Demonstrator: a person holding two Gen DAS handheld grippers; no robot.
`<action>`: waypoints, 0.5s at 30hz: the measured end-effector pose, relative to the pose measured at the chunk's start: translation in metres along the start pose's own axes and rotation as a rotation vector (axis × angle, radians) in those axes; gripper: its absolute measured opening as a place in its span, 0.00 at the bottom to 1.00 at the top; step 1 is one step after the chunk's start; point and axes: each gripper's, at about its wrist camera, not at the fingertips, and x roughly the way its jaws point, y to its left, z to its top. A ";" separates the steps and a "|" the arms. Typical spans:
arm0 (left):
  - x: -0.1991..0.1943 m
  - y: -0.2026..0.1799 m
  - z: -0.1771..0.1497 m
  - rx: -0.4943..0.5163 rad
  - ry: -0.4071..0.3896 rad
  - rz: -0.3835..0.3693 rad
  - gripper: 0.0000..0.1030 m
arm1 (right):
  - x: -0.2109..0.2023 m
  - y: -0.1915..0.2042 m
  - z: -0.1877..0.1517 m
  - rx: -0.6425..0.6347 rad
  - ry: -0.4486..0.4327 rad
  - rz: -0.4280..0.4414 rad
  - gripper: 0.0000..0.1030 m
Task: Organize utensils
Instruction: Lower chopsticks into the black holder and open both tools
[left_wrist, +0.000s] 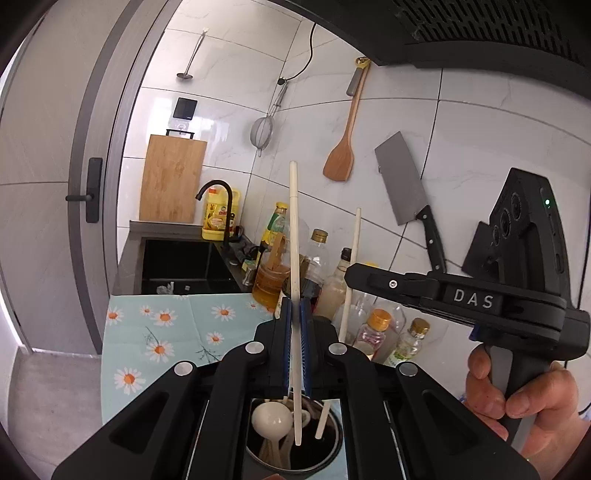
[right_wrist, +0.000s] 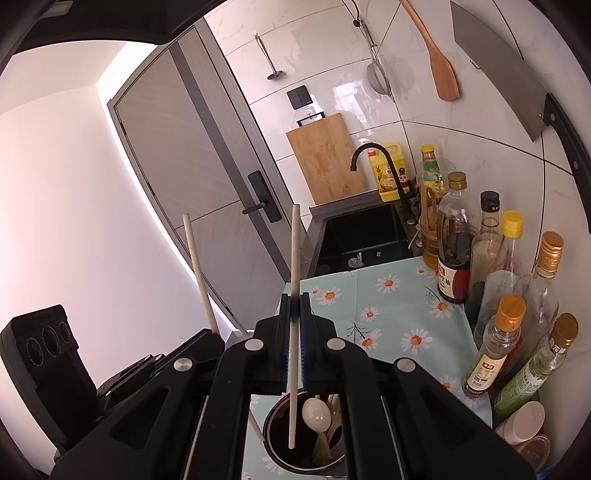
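With its blue pads pressed together on a cream chopstick (left_wrist: 293, 236), the left claw (left_wrist: 295, 314) holds the stick nearly upright, its lower tip hanging over the mouth of a dark round utensil holder (left_wrist: 332, 448). The right claw (right_wrist: 294, 306) likewise pinches a second chopstick (right_wrist: 294, 258) between its pads, that stick's lower end reaching into the same utensil holder (right_wrist: 275, 443). In the right wrist view the left claw's chopstick (right_wrist: 199, 273) leans just beside the holder's rim on the left. Inside the holder lie a white soup spoon (right_wrist: 316, 412) and several pale wooden utensils. The holder stands on a light blue daisy-print cloth (right_wrist: 391, 306) spread over the surface. Along the tiled wall to the right stand sauce and oil bottles (right_wrist: 456, 240). Further off sit a black sink (right_wrist: 365, 236) with a black faucet (right_wrist: 384, 162), and a bamboo cutting board (right_wrist: 327, 157) against the wall. A cleaver (left_wrist: 406, 184) and a wooden spatula (left_wrist: 341, 147) hang above.
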 end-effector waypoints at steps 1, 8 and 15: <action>0.002 0.001 -0.002 -0.002 0.003 0.000 0.04 | 0.001 0.000 -0.001 0.002 0.004 -0.001 0.06; 0.015 0.011 -0.014 -0.038 0.057 0.018 0.06 | 0.012 -0.009 -0.008 0.032 0.051 0.005 0.09; 0.012 0.017 -0.016 -0.055 0.077 0.028 0.06 | 0.007 -0.014 -0.007 0.068 0.064 0.015 0.18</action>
